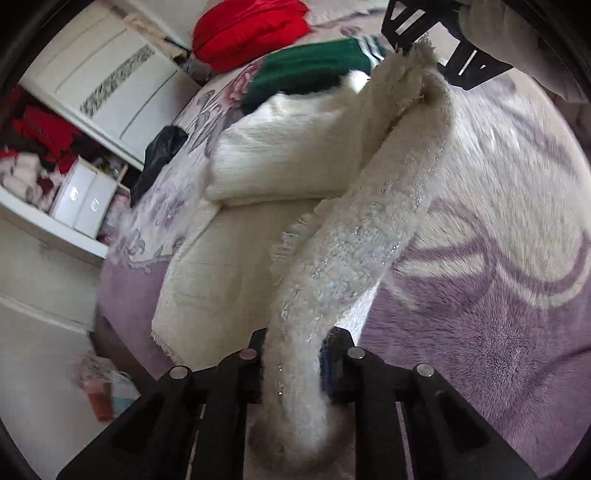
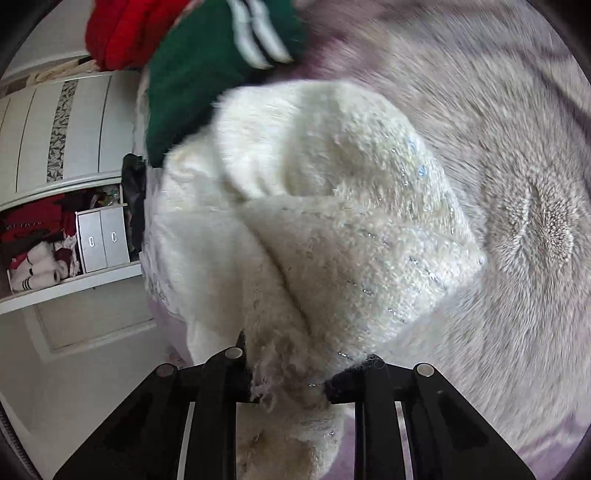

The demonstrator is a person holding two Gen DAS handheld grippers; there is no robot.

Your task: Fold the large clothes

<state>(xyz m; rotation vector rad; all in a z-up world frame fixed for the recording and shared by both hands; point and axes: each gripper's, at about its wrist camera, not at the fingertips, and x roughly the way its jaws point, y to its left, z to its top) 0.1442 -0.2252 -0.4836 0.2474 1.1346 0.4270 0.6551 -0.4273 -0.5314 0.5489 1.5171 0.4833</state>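
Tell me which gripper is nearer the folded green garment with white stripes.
Right. The right gripper, clamped on the fluffy white sweater, hangs beside the green garment. The left gripper grips the sweater's other end, a sleeve-length back.

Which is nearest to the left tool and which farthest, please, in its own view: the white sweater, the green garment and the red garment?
1. White sweater, clamped in the left tool.
2. Green garment, beyond the sweater, on the bed.
3. Red garment, farthest, by the wardrobe.
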